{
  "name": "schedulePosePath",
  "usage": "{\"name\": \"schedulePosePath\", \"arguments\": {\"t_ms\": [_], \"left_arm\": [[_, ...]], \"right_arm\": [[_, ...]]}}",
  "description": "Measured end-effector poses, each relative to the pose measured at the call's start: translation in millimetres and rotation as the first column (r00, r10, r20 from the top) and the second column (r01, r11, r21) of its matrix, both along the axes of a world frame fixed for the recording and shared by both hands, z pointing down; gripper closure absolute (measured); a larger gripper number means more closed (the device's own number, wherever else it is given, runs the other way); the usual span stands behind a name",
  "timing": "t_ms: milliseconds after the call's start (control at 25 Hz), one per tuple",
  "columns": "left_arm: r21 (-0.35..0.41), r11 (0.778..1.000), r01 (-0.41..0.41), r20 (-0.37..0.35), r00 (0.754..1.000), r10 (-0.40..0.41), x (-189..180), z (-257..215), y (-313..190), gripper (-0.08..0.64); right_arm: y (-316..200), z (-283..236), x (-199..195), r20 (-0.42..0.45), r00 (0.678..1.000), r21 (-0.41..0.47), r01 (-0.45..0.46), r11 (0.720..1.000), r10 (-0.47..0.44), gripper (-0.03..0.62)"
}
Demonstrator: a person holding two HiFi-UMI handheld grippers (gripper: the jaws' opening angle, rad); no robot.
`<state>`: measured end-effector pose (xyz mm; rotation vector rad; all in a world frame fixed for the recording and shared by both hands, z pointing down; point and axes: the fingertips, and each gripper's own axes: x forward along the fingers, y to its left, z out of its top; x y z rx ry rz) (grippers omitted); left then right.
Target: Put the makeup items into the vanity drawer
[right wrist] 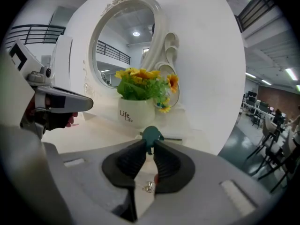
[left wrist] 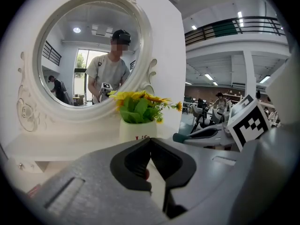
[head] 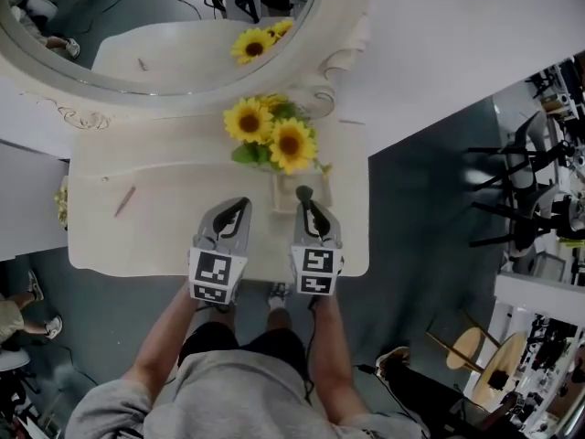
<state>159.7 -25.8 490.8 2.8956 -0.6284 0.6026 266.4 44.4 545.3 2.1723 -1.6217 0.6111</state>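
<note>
Over the front of the white vanity top, my right gripper is shut on a small dark teal makeup item. In the right gripper view the teal item sticks up from between the pads. Under the jaws shows a small silver drawer knob. My left gripper hovers just left of the right one, shut and empty; its pads meet with nothing between them. A pink pencil lies on the vanity top at the left.
A white pot of sunflowers stands right behind both grippers, its pot close ahead of the right jaws. The oval mirror rises at the back. Chairs and stands crowd the floor to the right.
</note>
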Motion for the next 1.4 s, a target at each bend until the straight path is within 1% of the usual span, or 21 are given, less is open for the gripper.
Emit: {"name": "schedulePosePath", "arguments": {"t_ms": [360, 480, 560, 640, 680, 800, 1080, 1400], "left_arm": [[-0.039, 0.999, 0.014, 0.040, 0.999, -0.012, -4, 25, -3, 0.549], [-0.039, 0.999, 0.015, 0.044, 0.999, -0.013, -5, 28, -4, 0.549], [-0.038, 0.999, 0.018, 0.044, 0.999, -0.016, -6, 27, -5, 0.549], [-0.037, 0.999, 0.022, 0.045, 0.999, -0.020, -8, 27, -6, 0.549], [-0.037, 0.999, 0.024, 0.046, 0.999, -0.022, -9, 27, -7, 0.549], [-0.034, 0.999, 0.031, 0.048, 0.998, -0.030, -13, 27, -9, 0.549], [-0.020, 0.999, 0.037, 0.034, 0.999, -0.037, -17, 17, -6, 0.549], [0.023, 0.998, 0.052, -0.012, 0.999, -0.051, -24, -13, 0, 0.549]], "right_arm": [[0, 32, 5, 0.030, 0.999, -0.058, -0.011, 0.998, 0.013, 0.540], [-1, 35, 4, 0.039, 0.999, -0.052, -0.018, 0.998, 0.020, 0.538], [-1, 36, 3, 0.053, 0.998, -0.040, -0.029, 0.999, 0.031, 0.513], [0, 38, 3, 0.069, 0.997, -0.033, -0.046, 0.998, 0.048, 0.436], [1, 39, 3, 0.074, 0.996, -0.030, -0.054, 0.998, 0.056, 0.412], [0, 35, 3, 0.077, 0.995, -0.013, -0.062, 0.998, 0.063, 0.410], [6, 27, -1, 0.066, 0.996, -0.003, -0.054, 0.999, 0.054, 0.410], [8, -11, -9, 0.024, 1.000, 0.052, -0.020, 0.998, 0.019, 0.411]]}}
